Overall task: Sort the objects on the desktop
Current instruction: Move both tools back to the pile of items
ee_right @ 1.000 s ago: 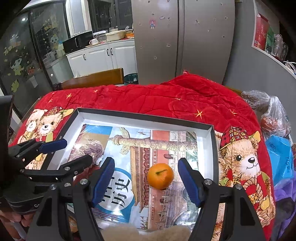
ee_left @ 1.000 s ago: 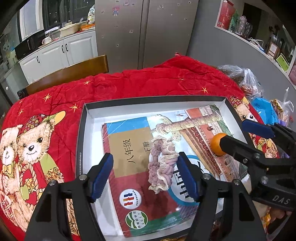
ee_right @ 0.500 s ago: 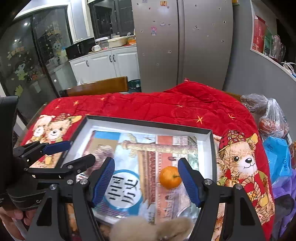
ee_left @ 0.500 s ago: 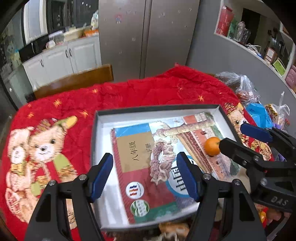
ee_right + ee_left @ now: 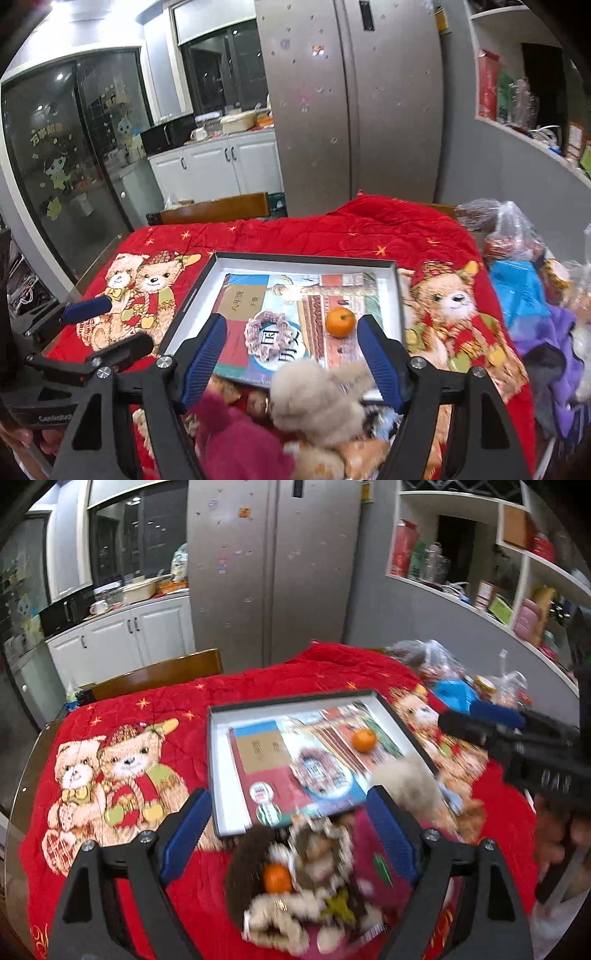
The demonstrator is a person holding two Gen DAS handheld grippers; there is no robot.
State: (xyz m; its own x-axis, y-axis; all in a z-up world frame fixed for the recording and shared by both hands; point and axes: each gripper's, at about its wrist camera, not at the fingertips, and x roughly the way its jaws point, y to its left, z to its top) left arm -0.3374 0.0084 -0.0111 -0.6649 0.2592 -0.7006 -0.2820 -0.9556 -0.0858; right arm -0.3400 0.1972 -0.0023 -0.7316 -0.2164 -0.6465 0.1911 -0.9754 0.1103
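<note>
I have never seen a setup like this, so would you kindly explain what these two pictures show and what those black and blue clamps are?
There is no robot here. A person holds a hand-operated gripper in each hand, and a wide-angle camera on each looks forward along its two blue-padded fingers.

One picture is from the left gripper, the other from the right gripper. Each also catches the other gripper at its edge.

Below is a table under a red bear-print quilt. On it sits a shallow box lid holding textbooks, a knitted ring and a tangerine. Nearer the cameras lies a blurred pile of plush toys.

Neither gripper holds anything; both are opening, with nothing pressed between the pads.
</note>
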